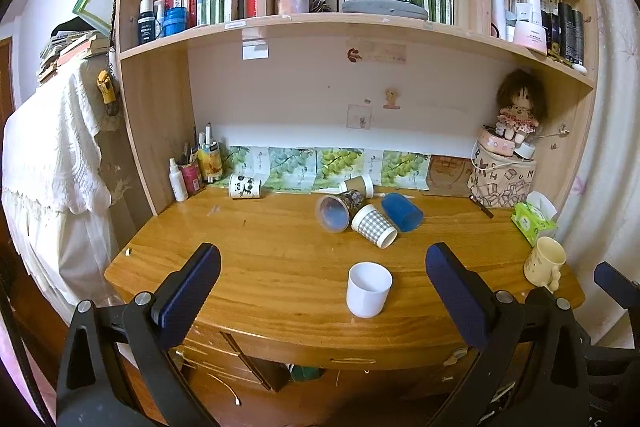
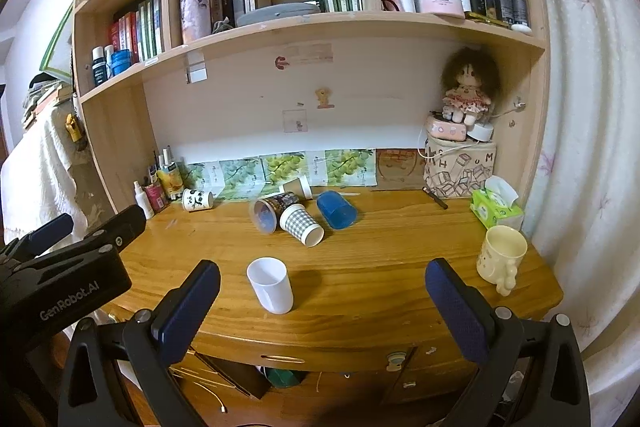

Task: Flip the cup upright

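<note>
Mid-desk, checked cup point(image 1: 374, 225) sideways (mouth frontward)

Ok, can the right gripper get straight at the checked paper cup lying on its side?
Probably yes: the right gripper is open, and the checked paper cup lies ahead, rim facing it; only the upright white cup stands slightly left of the path.

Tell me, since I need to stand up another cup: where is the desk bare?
Bare wood lies left of the white cup, toward the panda cup, and between the white cup and yellow mug. Crowded: the tipped cups around the checked cup.
</note>
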`<action>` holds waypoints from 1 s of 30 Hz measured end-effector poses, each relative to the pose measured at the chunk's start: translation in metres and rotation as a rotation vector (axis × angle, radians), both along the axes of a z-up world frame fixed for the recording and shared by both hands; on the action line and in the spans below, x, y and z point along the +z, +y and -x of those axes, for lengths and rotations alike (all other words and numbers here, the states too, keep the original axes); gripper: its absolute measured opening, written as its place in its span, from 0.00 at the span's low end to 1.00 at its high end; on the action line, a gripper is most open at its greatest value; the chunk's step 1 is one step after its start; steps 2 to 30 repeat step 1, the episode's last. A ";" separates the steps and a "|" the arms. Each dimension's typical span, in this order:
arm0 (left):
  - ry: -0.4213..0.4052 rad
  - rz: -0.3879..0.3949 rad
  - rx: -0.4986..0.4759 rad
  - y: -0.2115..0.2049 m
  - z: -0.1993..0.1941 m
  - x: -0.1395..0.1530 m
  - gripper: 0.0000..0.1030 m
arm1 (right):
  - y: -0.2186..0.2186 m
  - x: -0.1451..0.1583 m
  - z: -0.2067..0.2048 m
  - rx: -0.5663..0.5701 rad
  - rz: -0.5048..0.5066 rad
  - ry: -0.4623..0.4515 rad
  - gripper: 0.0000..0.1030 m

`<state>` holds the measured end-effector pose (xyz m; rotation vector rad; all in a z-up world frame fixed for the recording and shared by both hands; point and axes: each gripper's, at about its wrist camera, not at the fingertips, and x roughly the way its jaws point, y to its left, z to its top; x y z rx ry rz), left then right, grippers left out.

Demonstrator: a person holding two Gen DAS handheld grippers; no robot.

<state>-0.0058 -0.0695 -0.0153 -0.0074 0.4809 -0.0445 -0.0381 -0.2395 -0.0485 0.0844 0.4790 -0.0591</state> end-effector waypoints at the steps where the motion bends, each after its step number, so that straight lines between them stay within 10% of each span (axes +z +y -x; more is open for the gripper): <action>1: 0.001 0.001 0.001 0.000 0.002 0.000 1.00 | 0.000 0.000 0.001 0.001 -0.001 0.004 1.00; 30: 0.001 0.001 0.001 0.000 0.002 0.000 1.00 | 0.000 0.000 0.001 0.001 -0.001 0.004 1.00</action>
